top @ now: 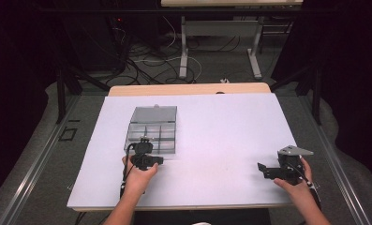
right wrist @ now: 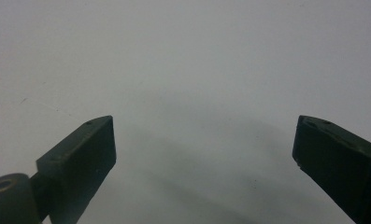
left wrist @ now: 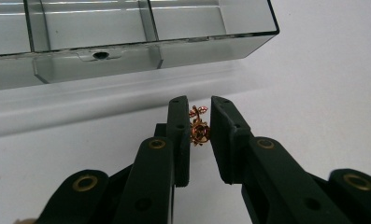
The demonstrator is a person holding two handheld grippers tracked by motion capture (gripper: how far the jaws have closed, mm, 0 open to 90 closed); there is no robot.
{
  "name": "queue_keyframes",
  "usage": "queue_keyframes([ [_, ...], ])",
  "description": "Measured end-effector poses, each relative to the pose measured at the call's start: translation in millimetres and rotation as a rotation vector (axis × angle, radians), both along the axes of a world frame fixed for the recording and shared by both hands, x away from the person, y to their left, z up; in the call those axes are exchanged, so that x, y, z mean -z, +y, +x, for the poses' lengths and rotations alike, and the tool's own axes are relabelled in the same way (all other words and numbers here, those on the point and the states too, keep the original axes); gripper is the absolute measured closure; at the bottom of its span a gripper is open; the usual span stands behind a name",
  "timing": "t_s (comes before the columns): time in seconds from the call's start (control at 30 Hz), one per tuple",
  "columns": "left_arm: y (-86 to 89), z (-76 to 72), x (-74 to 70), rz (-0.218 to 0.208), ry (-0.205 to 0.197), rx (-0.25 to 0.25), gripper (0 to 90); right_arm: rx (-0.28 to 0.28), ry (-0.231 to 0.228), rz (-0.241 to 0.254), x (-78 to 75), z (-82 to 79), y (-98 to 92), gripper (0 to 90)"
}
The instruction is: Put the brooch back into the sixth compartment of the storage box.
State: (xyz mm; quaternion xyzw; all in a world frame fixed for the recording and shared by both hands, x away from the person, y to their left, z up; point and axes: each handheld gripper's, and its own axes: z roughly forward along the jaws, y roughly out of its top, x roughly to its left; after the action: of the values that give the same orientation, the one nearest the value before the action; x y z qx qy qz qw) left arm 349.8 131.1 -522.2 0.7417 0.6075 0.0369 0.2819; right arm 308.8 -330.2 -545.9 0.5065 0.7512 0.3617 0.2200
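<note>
While pinched: one gold rose brooch [left wrist: 199, 130], one clear box [left wrist: 127, 32].

- Ornament [left wrist: 199, 127]: rose-gold metal with a coppery-red rose centre and small pinkish leaves.
- Left claw [left wrist: 200, 122]: matt black jaws, with brass-coloured rings at the pivots.
- Right claw [top: 264, 168]: matt black jaws and body, topped by a plain light-grey three-cornered plate.
- Compartment box [top: 152, 127]: smoky grey, see-through, with paler glints along its dividers.
- Desk [top: 230, 136]: plain white top with no pattern, faintly lilac in the high view; a pale wood edge showed at its far side.
- Floor [top: 43, 154]: dull grey, crossed by black and white cables beyond the desk.
- Far frame legs [top: 183, 51]: light grey.
</note>
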Motion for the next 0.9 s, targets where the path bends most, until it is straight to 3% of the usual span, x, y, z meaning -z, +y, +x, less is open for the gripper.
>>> queue_keyframes([
  [0.9,8.8,-4.4,-8.4,-0.017,-0.069,-0.008,78.7,-0.002,0.0,0.0,0.2,0.0,-0.4,5.8],
])
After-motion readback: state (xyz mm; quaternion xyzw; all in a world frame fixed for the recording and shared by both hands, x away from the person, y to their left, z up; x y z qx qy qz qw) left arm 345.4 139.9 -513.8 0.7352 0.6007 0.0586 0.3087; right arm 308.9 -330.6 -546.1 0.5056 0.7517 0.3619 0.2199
